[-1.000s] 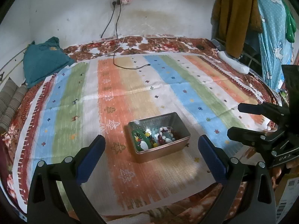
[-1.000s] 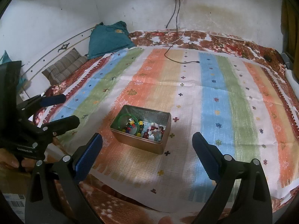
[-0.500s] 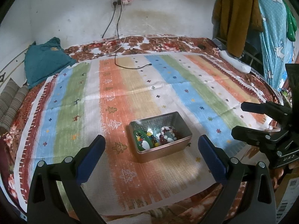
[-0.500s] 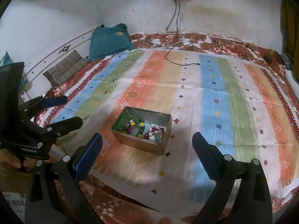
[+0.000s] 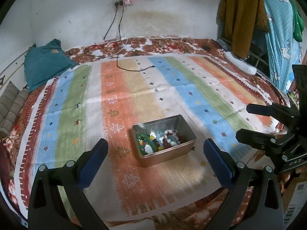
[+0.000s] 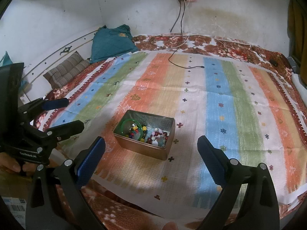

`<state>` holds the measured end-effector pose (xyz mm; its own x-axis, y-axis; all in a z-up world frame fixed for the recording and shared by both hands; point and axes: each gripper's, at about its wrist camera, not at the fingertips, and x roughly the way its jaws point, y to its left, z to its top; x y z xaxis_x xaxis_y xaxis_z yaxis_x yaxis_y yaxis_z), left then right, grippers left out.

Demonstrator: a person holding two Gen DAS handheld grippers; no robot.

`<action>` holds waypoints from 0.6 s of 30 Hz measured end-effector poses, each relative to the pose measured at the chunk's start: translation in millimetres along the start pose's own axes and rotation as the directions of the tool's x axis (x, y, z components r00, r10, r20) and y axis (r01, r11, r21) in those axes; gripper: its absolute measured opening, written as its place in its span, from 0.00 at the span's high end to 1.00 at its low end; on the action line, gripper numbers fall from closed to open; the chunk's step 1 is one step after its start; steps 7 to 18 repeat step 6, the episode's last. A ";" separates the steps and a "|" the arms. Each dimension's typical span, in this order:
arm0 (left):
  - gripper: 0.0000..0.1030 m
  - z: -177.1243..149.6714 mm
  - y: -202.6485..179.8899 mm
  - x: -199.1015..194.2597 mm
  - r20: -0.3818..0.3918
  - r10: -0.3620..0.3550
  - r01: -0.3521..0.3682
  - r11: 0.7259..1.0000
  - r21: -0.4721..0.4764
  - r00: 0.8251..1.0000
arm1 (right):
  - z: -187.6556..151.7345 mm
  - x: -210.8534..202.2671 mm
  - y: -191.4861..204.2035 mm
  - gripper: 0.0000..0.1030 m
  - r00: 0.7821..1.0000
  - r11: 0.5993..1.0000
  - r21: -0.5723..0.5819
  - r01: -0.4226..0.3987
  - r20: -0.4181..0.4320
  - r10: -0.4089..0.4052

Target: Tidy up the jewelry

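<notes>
A rectangular metal tin stands on a striped cloth on a bed. It holds a green bangle and several beaded bracelets. It also shows in the right wrist view, with the bangle at its left end. My left gripper is open and empty, above the bed's near edge, short of the tin. My right gripper is open and empty, also short of the tin. Each gripper shows in the other's view.
A black cable lies across the far part of the cloth, running up to a wall socket. A teal cushion and a striped pillow lie at the far left. Clothes hang at the right.
Both grippers have drifted slightly, so the tin sits a little farther right in the left view. Both stay open and empty.
</notes>
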<state>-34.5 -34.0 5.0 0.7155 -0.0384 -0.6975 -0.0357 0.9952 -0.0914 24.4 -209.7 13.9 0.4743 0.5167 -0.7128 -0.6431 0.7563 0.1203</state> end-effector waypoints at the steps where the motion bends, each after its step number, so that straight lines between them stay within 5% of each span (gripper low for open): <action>1: 0.05 -0.3 0.4 0.4 -0.005 -0.006 0.006 1.000 -0.006 1.000 | -0.1 0.0 -0.1 0.05 1.000 1.000 -0.001 0.000 0.000 0.000; 18: 0.05 -1.2 3.3 0.6 -0.012 -0.004 0.004 1.000 -0.009 1.000 | 0.3 -0.1 -0.4 0.05 1.000 1.000 -0.001 0.000 0.000 0.000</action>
